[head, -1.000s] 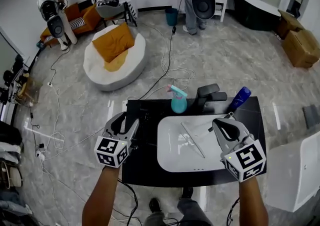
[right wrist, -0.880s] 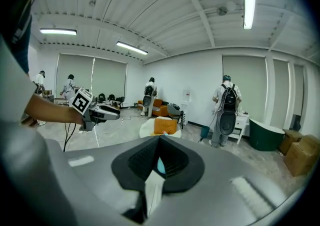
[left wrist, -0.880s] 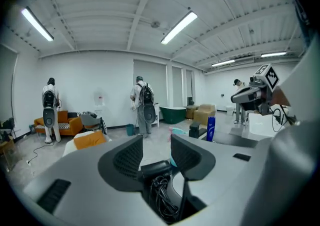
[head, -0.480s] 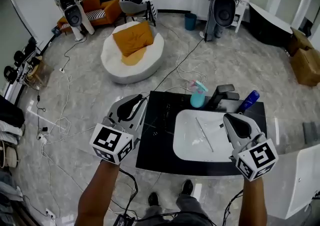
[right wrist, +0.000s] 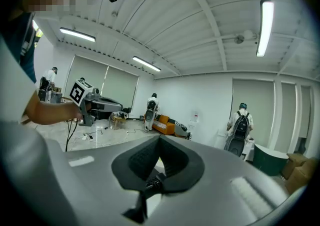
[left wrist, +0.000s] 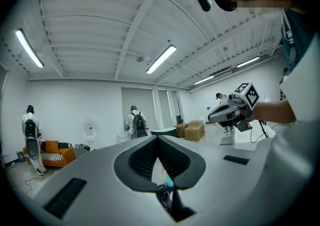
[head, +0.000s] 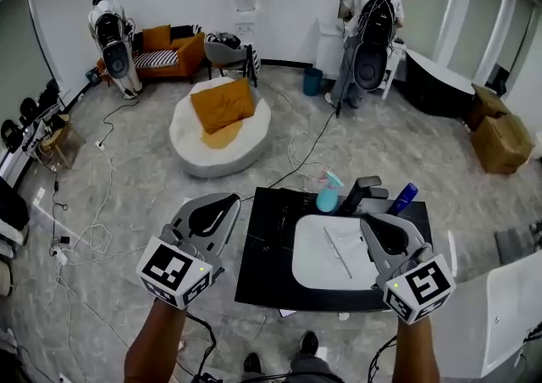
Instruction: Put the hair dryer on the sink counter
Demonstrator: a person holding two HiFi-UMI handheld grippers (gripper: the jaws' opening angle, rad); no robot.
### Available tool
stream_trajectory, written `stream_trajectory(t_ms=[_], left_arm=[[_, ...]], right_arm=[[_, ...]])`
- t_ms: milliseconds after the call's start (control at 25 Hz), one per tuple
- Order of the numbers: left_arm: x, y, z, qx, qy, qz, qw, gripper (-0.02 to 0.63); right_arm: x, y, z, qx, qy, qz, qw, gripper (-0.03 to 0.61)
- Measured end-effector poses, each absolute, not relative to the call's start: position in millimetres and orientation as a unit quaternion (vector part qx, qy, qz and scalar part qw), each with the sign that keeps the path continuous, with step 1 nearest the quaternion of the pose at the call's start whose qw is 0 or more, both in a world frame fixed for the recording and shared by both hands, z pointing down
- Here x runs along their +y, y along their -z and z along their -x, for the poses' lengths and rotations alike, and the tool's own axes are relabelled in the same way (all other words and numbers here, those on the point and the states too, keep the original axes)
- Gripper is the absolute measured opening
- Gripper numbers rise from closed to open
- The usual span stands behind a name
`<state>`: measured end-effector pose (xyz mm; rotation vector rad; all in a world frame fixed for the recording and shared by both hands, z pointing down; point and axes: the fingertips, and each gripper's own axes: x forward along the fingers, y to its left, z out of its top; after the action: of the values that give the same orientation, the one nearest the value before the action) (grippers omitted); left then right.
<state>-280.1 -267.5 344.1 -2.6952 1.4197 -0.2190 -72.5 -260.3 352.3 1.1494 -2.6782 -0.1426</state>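
Evidently both tools are empty. The left gripper (head: 230,203) is seen with its jaws brought fully together, and in the left gripper view nothing is caught between the pads. They have just been closing, since a second ago they stood well apart. The right gripper (head: 370,224) is likewise shown with its jaws met, and nothing is pinched between them in the right gripper view. Both are held about level and high above the sink counter (head: 262,241), the left one out past its left edge and the right one over the near right of the white basin (head: 315,275).

Compared with a second ago, both grippers have been lifted clear of the counter, and more of the room is taken in by the head view. From this it may be judged that the placing is finished and that the hands are being drawn away, because no contact with the task's thing remains.

The hair dryer (head: 366,189) is found on the counter behind the basin, near the back edge. It is set between a teal spray bottle (head: 328,195) on its left and a blue bottle (head: 402,197) on its right, close to both. Its long axis appears to run from lower left to upper right in the head view, with the bulkier part toward the upper right. Which end is the nozzle cannot be made out.
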Motion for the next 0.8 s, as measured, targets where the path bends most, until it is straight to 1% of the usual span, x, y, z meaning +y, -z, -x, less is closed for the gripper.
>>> stream_trajectory(t_ms=[240, 520, 800], left_arm=[[-228.5, -310.2, 294.3, 0.446, 0.074, 0.888, 0.081, 0.006], [-192.9, -282.8, 317.2, 0.440, 0.051, 0.891, 0.094, 0.006], [-166.8, -267.6, 326.9, 0.429, 0.043, 0.896, 0.109, 0.006]], right_arm=[[-228.1, -313.7, 96.6, -0.909, 0.080, -0.394, 0.104, 0.009], [-194.8, -286.9, 123.5, -0.902, 0.116, -0.400, 0.115, 0.008], [-167.1, -270.1, 138.0, -0.899, 0.125, -0.403, 0.119, 0.008]])
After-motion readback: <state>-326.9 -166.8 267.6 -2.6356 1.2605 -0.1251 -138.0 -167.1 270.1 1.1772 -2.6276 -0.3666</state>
